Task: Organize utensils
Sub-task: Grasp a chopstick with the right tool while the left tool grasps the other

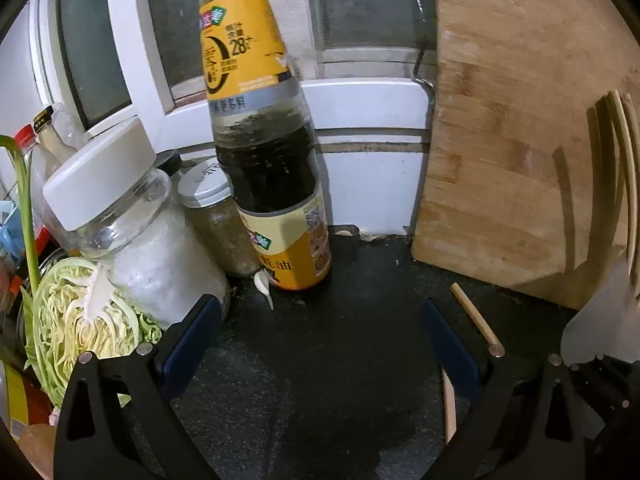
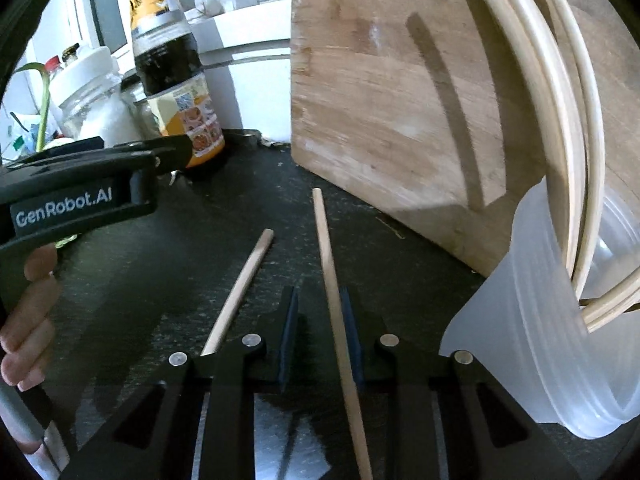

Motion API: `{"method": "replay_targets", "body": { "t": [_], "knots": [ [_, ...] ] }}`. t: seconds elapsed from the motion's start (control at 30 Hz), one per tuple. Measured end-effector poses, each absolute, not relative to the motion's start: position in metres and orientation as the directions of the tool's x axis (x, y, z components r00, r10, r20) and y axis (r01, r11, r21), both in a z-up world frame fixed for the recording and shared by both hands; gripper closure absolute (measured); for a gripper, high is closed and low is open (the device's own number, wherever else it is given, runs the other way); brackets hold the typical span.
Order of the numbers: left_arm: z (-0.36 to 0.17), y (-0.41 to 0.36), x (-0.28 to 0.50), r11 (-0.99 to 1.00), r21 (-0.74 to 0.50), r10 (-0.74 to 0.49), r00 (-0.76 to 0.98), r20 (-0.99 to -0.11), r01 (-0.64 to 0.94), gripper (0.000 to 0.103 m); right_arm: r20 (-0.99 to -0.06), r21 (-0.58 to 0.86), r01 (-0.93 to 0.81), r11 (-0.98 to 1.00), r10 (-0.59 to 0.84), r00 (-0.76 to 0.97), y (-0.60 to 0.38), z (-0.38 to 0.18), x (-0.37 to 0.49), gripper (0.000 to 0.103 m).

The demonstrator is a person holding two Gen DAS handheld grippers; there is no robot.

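Right gripper (image 2: 318,332) straddles one chopstick (image 2: 332,280) on the table (image 2: 140,280), not yet clenched.
Left gripper (image 1: 320,344) hangs released; cup (image 2: 532,344) of chopsticks waits at 3 o'clock, second chopstick (image 2: 240,292) at 10.

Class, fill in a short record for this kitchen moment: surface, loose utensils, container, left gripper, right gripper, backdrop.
surface: dark countertop
loose utensils: two chopsticks, one lying free, one between the right gripper's fingers
container: translucent plastic cup holding more chopsticks
left gripper: open, empty
right gripper: narrowed around a chopstick; grip unclear
backdrop: wooden cutting board, sauce bottle
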State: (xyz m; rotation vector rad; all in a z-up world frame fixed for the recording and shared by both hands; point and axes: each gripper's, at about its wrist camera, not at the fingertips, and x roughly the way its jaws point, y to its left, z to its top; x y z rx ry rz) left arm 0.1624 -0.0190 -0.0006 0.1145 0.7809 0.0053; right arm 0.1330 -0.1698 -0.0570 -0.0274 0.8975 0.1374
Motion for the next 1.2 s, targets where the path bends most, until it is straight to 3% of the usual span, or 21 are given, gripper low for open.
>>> {"method": "replay_targets", "body": {
  "t": [0.17, 0.3, 0.5, 0.6, 0.67, 0.77, 0.97, 1.2],
  "knots": [
    [-0.005, -0.019, 0.166, 0.996, 0.061, -0.002, 0.678, -0.735, 0.069, 0.004, -0.785, 0.011, -0.120, 0.993, 0.083, 0.614, -0.170, -0.060, 0.135, 0.079],
    [-0.013, -0.018, 0.172, 0.996, 0.026, -0.034, 0.637, -0.770, 0.085, 0.004, -0.797, 0.017, -0.131, 0.991, 0.092, 0.597, -0.169, -0.065, 0.138, 0.094],
    [-0.029, -0.026, 0.179, 0.987, -0.037, -0.118, 0.562, -0.819, 0.154, 0.005, -0.801, 0.042, -0.137, 0.990, 0.115, 0.587, -0.168, -0.066, 0.139, 0.095],
    [-0.034, -0.033, 0.180, 0.975, -0.068, -0.172, 0.523, -0.835, 0.212, 0.026, -0.784, 0.059, -0.111, 0.992, 0.115, 0.610, -0.174, -0.058, 0.134, 0.095],
    [-0.038, -0.039, 0.179, 0.970, -0.063, -0.177, 0.504, -0.845, 0.235, 0.047, -0.772, 0.075, -0.102, 0.992, 0.122, 0.624, -0.179, -0.051, 0.130, 0.095],
    [-0.042, -0.044, 0.178, 0.965, -0.063, -0.185, 0.491, -0.851, 0.256, 0.060, -0.754, 0.114, -0.094, 0.989, 0.148, 0.640, -0.185, -0.043, 0.127, 0.095],
    [-0.046, -0.049, 0.174, 0.956, -0.081, -0.211, 0.472, -0.856, 0.281, 0.075, -0.718, 0.157, -0.116, 0.981, 0.194, 0.668, -0.185, -0.031, 0.117, 0.095],
    [-0.050, -0.053, 0.174, 0.948, -0.104, -0.238, 0.452, -0.860, 0.301, 0.076, -0.642, 0.233, -0.115, 0.966, 0.241, 0.728, -0.197, -0.009, 0.100, 0.095]
  ]
}}
